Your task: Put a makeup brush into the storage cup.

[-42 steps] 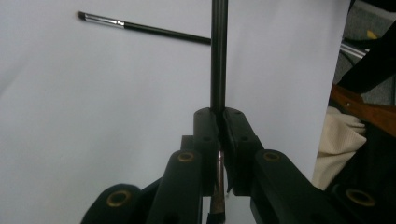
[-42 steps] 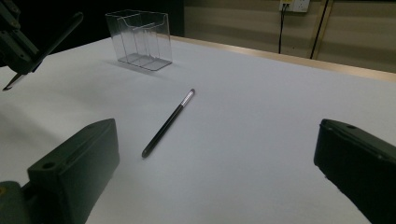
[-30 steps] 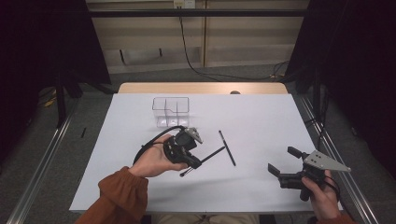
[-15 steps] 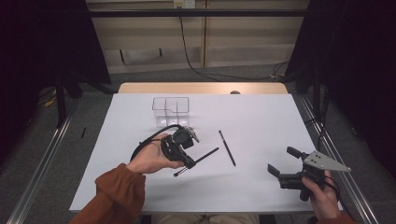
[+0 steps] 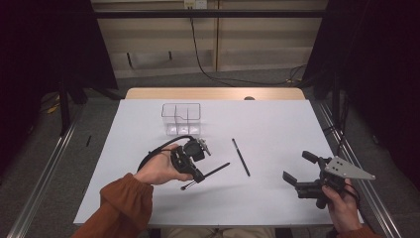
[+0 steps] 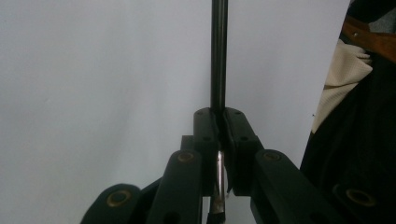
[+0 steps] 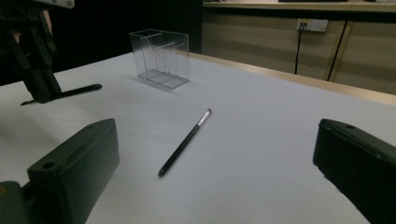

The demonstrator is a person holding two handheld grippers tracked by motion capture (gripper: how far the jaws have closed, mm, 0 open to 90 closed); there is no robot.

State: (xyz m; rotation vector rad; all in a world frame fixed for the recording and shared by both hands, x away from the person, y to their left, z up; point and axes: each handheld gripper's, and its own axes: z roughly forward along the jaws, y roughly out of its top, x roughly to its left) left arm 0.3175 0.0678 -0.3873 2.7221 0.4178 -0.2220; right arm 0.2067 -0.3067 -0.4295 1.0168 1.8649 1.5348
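Left claw is clamped shut on a thin black brush, gripping it close to its tip end; in the left gripper view the dark handle runs straight out from between the closed jaws over the white surface. Seen from the high view, this held brush sits slightly left of the surface's middle, toward the near edge, with its handle pointing to the right and a little toward the far edge. Whether it touches the surface or is just above it is hard to tell.

Right claw is near the near right corner with its jaws spread wide and nothing between them; in the right gripper view the 2 black jaws stand far apart at the bottom corners.

Between the 2 claws lies a 2nd brush, flat on the surface, roughly at its middle; its bristle end points toward the far edge. A clear plastic box with inner dividers stands upright toward the far edge, left of centre, well apart from both brushes.
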